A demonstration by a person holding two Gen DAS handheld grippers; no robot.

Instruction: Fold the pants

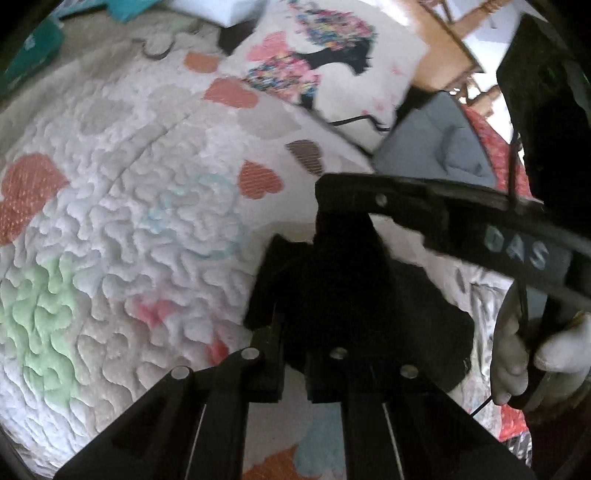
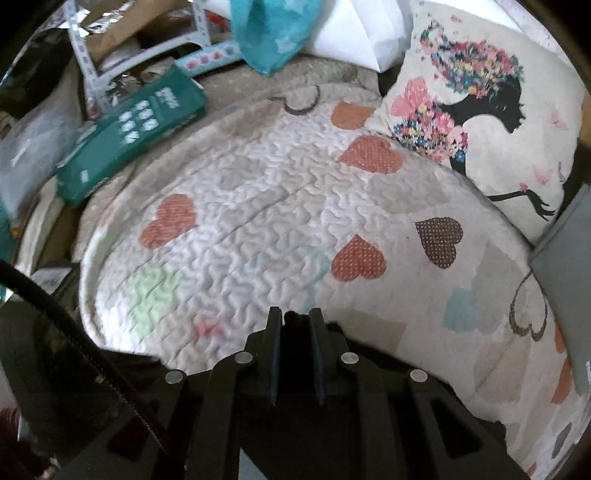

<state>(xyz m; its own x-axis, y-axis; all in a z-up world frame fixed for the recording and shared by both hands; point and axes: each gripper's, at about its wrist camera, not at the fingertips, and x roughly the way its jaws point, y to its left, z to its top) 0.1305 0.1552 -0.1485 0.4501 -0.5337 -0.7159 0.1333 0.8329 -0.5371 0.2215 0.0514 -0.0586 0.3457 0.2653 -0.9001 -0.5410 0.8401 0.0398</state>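
Observation:
The black pants (image 1: 354, 295) hang bunched in front of my left gripper (image 1: 295, 332), which is shut on a fold of them above the quilt. In the right wrist view, my right gripper (image 2: 295, 325) is shut on a dark edge of the pants (image 2: 294, 347), and more black cloth spreads below it. The right gripper's black body (image 1: 480, 229) and a white-gloved hand (image 1: 532, 358) cross the left wrist view at right, close to the pants.
A white quilt with hearts (image 2: 280, 206) covers the bed. A printed pillow (image 2: 480, 122) lies at the far right, a grey cushion (image 1: 439, 147) beside it. Green boxes (image 2: 129, 133) and teal cloth (image 2: 273, 29) lie at the far left edge.

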